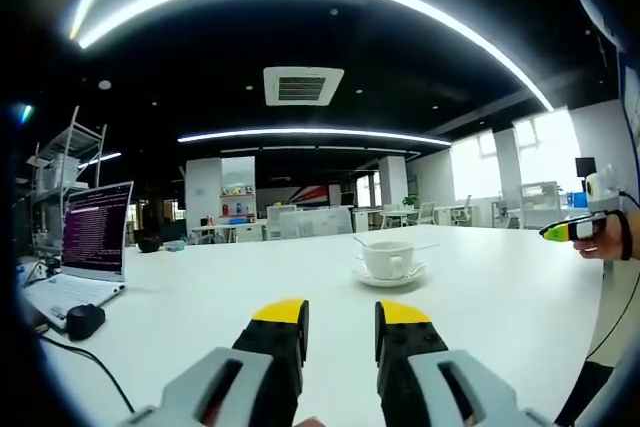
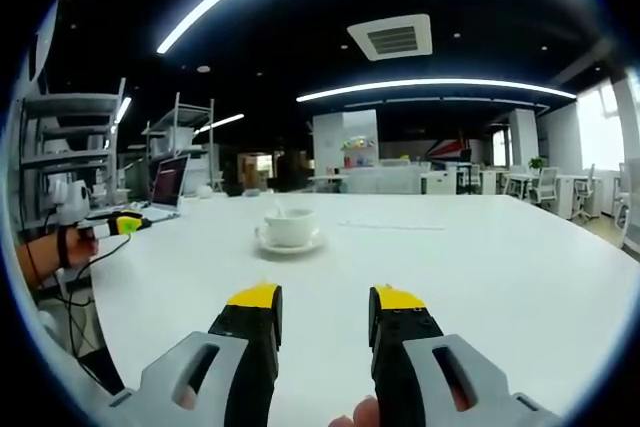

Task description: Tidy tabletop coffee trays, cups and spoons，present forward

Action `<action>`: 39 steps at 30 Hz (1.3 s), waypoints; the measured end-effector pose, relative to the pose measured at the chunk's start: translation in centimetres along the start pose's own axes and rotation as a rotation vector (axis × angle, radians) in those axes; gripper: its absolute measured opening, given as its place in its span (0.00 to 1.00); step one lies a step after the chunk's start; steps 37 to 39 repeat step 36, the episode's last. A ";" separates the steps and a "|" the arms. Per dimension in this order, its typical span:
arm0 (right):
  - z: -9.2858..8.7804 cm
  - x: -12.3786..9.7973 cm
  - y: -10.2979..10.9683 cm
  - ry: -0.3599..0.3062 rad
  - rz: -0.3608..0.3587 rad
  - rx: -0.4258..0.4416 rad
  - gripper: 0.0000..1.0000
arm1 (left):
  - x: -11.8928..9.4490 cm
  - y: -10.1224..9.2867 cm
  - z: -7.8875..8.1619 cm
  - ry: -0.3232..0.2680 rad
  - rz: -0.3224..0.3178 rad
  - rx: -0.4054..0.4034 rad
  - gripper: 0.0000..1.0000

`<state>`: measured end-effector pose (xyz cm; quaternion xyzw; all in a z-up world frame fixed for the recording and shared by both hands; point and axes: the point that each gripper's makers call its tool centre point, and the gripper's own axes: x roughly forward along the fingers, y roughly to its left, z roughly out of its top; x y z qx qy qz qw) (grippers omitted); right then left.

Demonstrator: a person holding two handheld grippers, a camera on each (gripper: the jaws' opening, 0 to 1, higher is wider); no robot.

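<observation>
**Both grippers hovering empty over the counter**

While I am watching the left gripper view, the left gripper (image 1: 340,319) is hanging low over the white counter (image 1: 500,297) with its yellow-tipped fingers (image 1: 279,312) spread apart and pinching nothing. Ahead of them, well apart, a white cup (image 1: 387,259) is sitting upright on its saucer (image 1: 389,277), and a spoon (image 1: 362,243) is leaning out of the cup. An open laptop (image 1: 92,242) is sitting at the counter's left side, with a dark mouse (image 1: 85,321) just beside it.

Over in the right gripper view, the right gripper (image 2: 325,299) is also holding its fingers (image 2: 399,299) parted and empty. I am seeing the cup (image 2: 290,226) on its saucer (image 2: 290,244) ahead and slightly left of them.
</observation>
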<state>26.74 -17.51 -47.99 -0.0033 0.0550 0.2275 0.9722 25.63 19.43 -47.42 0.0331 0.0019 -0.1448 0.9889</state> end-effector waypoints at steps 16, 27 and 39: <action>-0.2 -0.1 0.1 0.003 0.000 0.004 0.35 | -0.1 0.1 -0.2 0.002 0.001 -0.004 0.28; -0.2 0.1 0.4 0.004 0.008 0.005 0.35 | -0.3 0.0 -0.1 0.000 0.003 -0.009 0.28; -0.3 0.2 0.7 0.004 0.010 0.006 0.35 | -0.3 0.1 -0.1 -0.002 0.004 -0.010 0.28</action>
